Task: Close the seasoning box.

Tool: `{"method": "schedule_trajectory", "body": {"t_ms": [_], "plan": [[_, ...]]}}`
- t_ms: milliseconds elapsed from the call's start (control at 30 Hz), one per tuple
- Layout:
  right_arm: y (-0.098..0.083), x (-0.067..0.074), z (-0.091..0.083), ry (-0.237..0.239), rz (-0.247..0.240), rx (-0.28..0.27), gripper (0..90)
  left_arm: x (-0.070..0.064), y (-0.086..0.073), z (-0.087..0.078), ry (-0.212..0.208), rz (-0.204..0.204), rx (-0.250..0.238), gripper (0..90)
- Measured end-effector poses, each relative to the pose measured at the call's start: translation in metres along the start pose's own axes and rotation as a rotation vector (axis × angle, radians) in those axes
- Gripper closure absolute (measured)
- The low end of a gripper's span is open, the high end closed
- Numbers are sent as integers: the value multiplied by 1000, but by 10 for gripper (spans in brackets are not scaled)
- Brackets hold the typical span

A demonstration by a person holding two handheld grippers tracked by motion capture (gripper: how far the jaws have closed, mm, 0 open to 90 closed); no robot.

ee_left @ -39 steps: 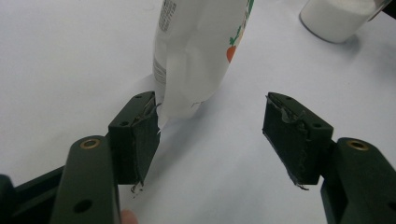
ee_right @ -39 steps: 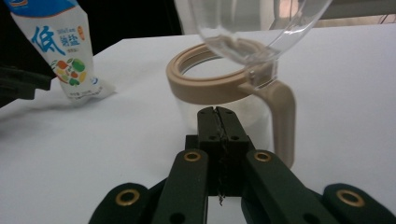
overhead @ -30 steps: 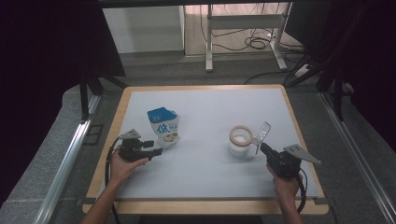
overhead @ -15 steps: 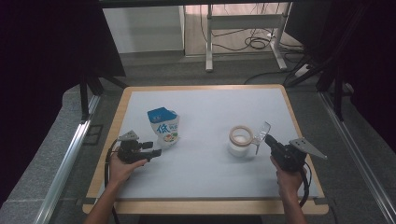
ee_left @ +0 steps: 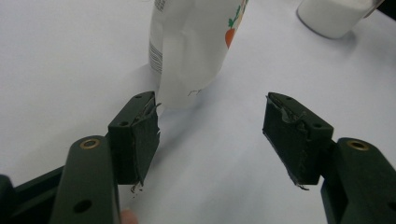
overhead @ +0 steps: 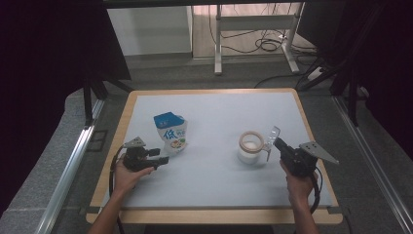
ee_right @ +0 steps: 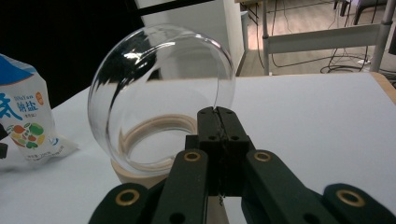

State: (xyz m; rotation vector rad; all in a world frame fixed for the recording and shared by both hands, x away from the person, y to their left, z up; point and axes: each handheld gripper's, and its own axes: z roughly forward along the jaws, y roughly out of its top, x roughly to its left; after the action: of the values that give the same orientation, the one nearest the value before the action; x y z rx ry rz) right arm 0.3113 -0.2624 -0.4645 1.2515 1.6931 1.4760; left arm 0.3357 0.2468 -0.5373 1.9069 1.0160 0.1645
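A person sits at a white worktop [overhead: 214, 117] with a gripper in each hand. The right gripper [ee_right: 219, 114] has its fingers pressed tight together on the edge of a clear glass lid [ee_right: 161, 93], which it holds tilted up on edge just above and beside a small jar [overhead: 251, 146]. The jar has a pale wooden rim, stands right of centre on the worktop, and looks filled with something white. Its mouth is uncovered.

The left gripper [ee_left: 210, 135] rests low near the left side of the worktop, its fingers [ee_left: 137, 135] spread wide with nothing between them. Just ahead of them stands a salt bag [ee_left: 196, 46], white with a blue top and small vegetable pictures; one finger is very close to its lower corner, and whether it touches is hard to tell. In the high view the bag [overhead: 171, 132] stands left of centre, well apart from the jar.

Judging from this, the jar has been opened and the lid is off. The bag is not yet gripped; taking hold of it and bringing it to the jar, probably to pour, appears to remain.
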Motion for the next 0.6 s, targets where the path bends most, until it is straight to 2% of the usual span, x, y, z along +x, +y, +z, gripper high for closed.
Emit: {"method": "schedule_trajectory", "body": {"t_ms": [300,600], "plan": [[4,8,6,17,-20,-3,897,-1,-1,0,-3,-1,2,355],[1,20,25,71,-31,39,897,-1,-2,1,-6,-2,7,355]]}}
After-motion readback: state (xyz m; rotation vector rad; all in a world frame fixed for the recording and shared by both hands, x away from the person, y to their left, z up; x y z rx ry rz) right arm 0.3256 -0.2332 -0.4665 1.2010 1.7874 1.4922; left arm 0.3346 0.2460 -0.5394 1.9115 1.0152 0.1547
